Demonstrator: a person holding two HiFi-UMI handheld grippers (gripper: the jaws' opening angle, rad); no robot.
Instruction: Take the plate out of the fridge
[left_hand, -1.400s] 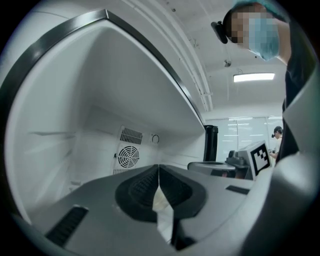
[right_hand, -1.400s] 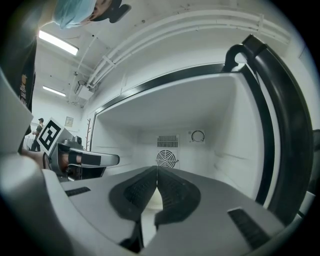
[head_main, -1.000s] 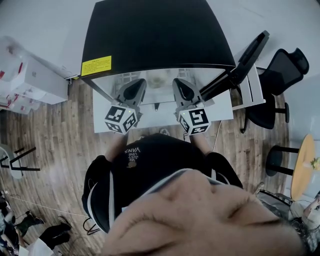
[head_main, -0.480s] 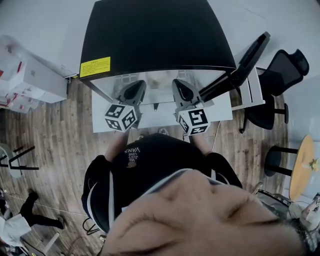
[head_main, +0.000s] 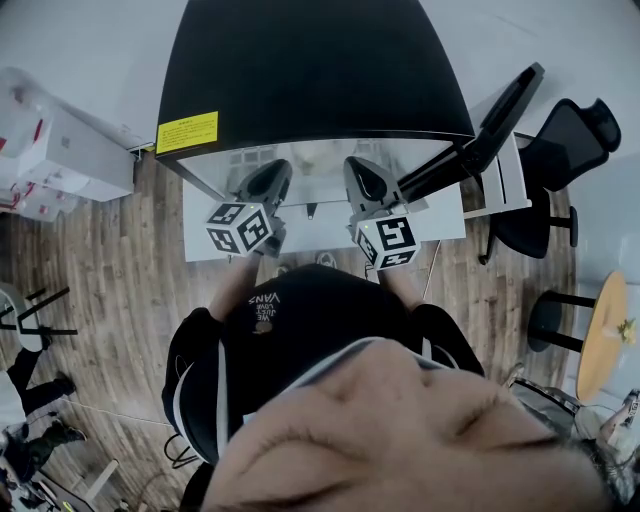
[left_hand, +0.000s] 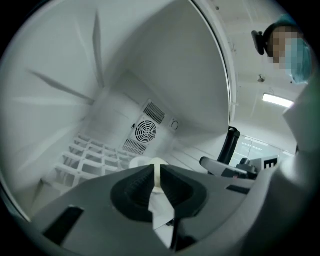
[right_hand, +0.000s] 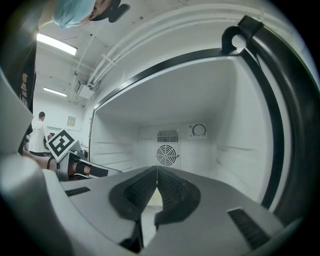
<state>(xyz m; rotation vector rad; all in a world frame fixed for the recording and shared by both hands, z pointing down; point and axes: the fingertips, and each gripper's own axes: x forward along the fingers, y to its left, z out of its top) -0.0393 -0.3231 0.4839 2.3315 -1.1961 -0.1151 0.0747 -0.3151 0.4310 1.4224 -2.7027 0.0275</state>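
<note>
We stand at the open fridge (head_main: 300, 70), its door (head_main: 505, 110) swung away to our right, and both grippers reach side by side through the opening. The left gripper (head_main: 268, 180) has the left side wall close beside it. Ahead of it, open space runs back to the white rack (left_hand: 95, 155) and the fan grille (right_hand: 167, 154) on the rear wall. The right gripper (head_main: 362, 178) sits near the black front frame (right_hand: 282, 125), which curves up its right side. The cavity ahead of it is bare to the back. The two grippers are near each other but apart.

The left gripper's jaws are closed on a thin, pale edge that we take for the rim of the plate (left_hand: 157, 175), at the front of the fridge. The right gripper's jaws are pressed together at the tips with nothing visible between them.

Compared with a second ago, the left gripper's marker cube has rolled and shifted slightly, while the right gripper has not moved. A person (head_main: 30, 400) on the floor at far left has changed place.
</note>
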